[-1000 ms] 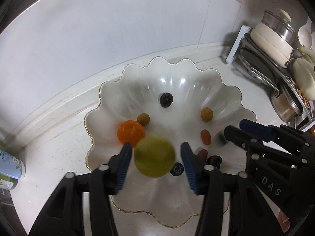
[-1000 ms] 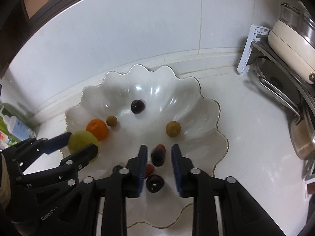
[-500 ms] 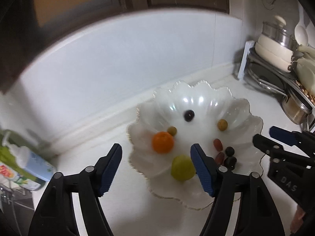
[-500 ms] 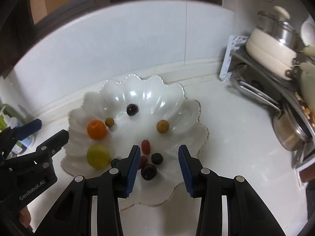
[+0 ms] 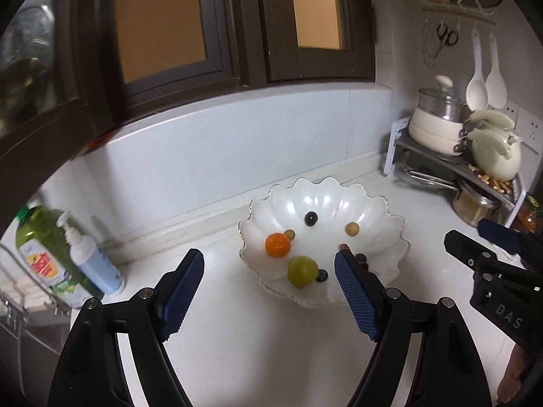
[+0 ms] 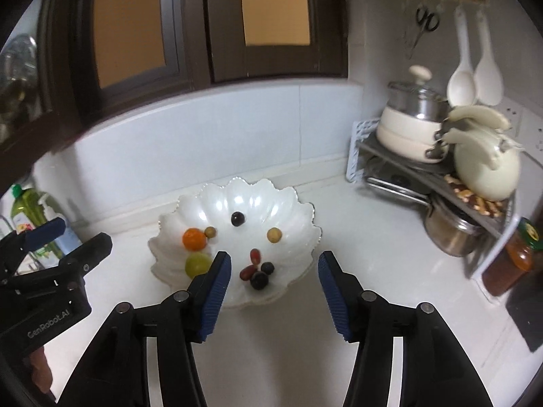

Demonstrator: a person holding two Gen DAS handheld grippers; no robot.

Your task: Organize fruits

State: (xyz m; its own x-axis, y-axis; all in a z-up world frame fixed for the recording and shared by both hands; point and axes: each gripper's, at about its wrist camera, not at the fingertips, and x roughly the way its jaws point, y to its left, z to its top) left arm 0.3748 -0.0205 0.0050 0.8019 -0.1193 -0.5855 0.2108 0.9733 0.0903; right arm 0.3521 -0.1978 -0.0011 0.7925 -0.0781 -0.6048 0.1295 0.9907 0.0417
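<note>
A white scalloped bowl (image 5: pixel 380 210) (image 6: pixel 288 203) sits on the counter by the back wall. It holds an orange fruit (image 5: pixel 277 245) (image 6: pixel 194 239), a green round fruit (image 5: pixel 302 271) (image 6: pixel 196 264), two small tan fruits (image 5: pixel 352 229) (image 6: pixel 274 235), a dark grape (image 5: pixel 310 218) (image 6: pixel 238 218) and a cluster of red and dark fruits (image 6: pixel 256 269). My left gripper (image 5: pixel 269 295) is open and empty, held back above the counter in front of the bowl. My right gripper (image 6: pixel 275 295) is open and empty, also in front of the bowl.
A rack (image 6: pixel 390 156) with pots, a kettle and a steel pan stands at the right. A jar (image 6: pixel 509 264) stands at the right edge. Soap bottles (image 5: pixel 91 261) stand at the left by a wire rack. Dark window frames rise behind the wall tiles.
My left gripper let go of the green fruit into the bowl. My right gripper released the red fruit. Both opened wide and pulled back up and away from the bowl.
</note>
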